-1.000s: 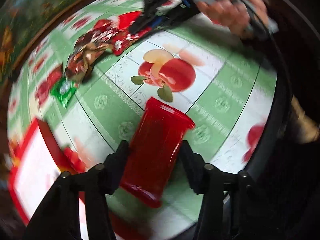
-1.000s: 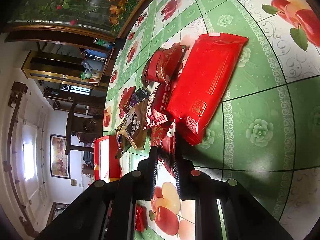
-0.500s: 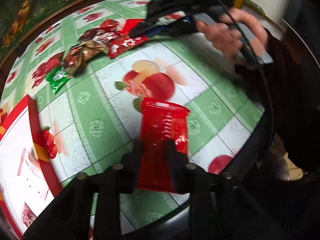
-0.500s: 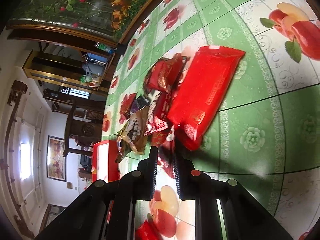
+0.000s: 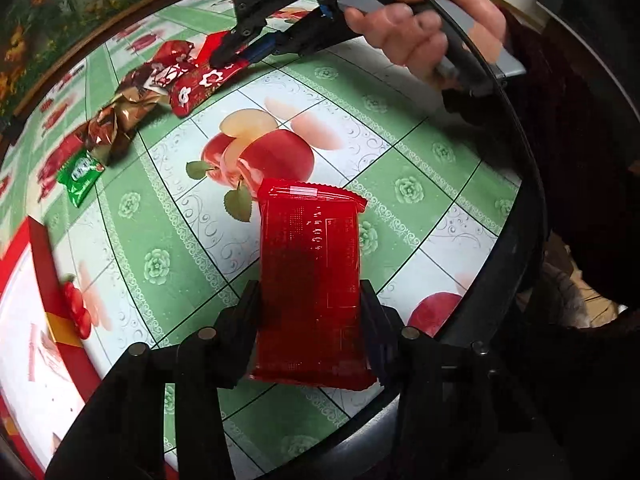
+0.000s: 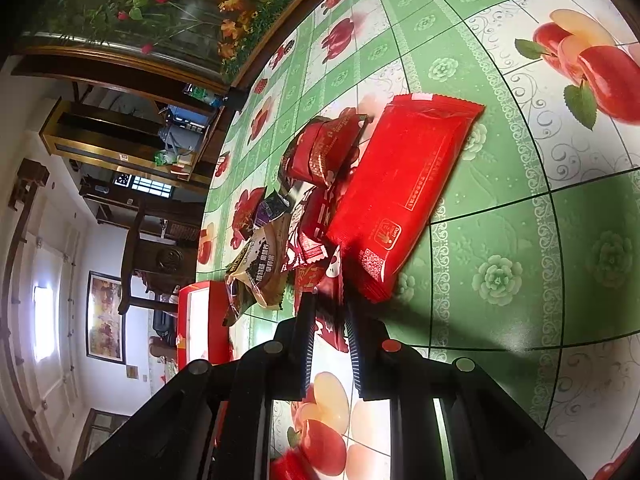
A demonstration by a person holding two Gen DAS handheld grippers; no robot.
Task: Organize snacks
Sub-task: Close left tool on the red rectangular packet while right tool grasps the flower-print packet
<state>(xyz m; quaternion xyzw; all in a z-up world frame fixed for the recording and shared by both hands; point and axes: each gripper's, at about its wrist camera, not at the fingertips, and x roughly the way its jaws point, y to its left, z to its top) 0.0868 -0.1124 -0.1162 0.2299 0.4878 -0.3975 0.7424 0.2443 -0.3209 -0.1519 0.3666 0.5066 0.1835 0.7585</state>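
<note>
My left gripper (image 5: 310,292) is shut on a large red snack packet (image 5: 310,276) and holds it above the table's near edge. My right gripper (image 6: 328,308) is shut on a small red floral snack packet (image 6: 324,316), which also shows in the left wrist view (image 5: 200,84) at the pile's edge. A pile of snacks lies on the table: a long red packet (image 6: 400,196), a dark red wrapped snack (image 6: 320,152), a brown packet (image 6: 260,268) and a green packet (image 5: 78,172). A red box with a white inside (image 5: 40,280) stands at the left.
The round table wears a green and white oilcloth (image 5: 400,168) with apple prints; its dark rim (image 5: 528,200) curves at the right. The person's hand (image 5: 420,28) holds the right gripper's handle. A wooden chair (image 6: 152,252) and a cabinet (image 6: 120,136) stand beyond the table.
My left gripper has lifted the large red packet off the table and turned toward the red box. My right gripper has stayed shut on the small floral packet at the pile.
</note>
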